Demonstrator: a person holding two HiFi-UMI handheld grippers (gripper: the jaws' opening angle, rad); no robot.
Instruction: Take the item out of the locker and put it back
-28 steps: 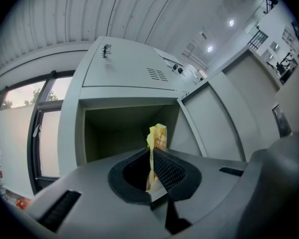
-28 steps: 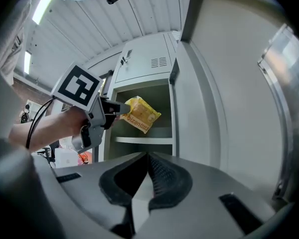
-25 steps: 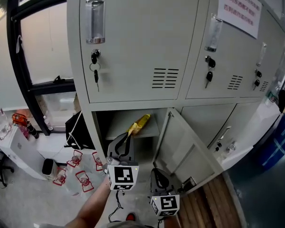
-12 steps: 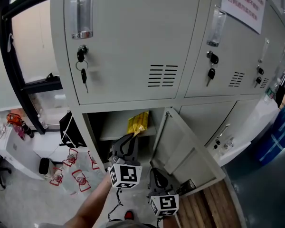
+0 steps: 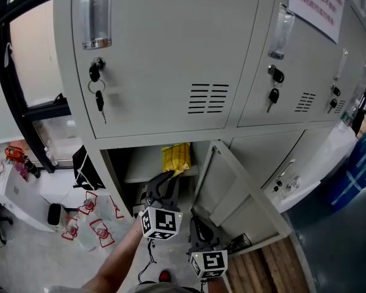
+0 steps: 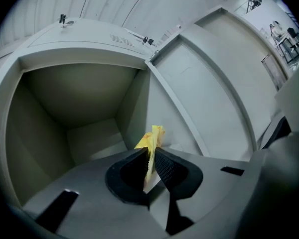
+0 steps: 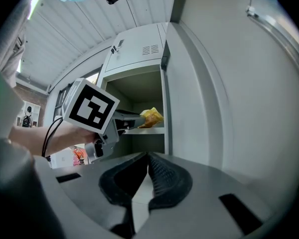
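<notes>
- Left gripper point(image 6: 150, 152): jaws have just been opening, yet the pads look pressed on the yellow packet point(image 6: 154, 136), which stands at the locker shelf point(image 5: 141, 168) front.
- Right gripper point(image 7: 146, 159): clenched, empty, beside the open door point(image 5: 238, 194).
- Packet: standing on edge, it may topple off once freed.

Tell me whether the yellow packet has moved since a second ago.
Yes. Against the locker shelf, the yellow packet has turned from slanting toward the open door to standing square over it.
</notes>
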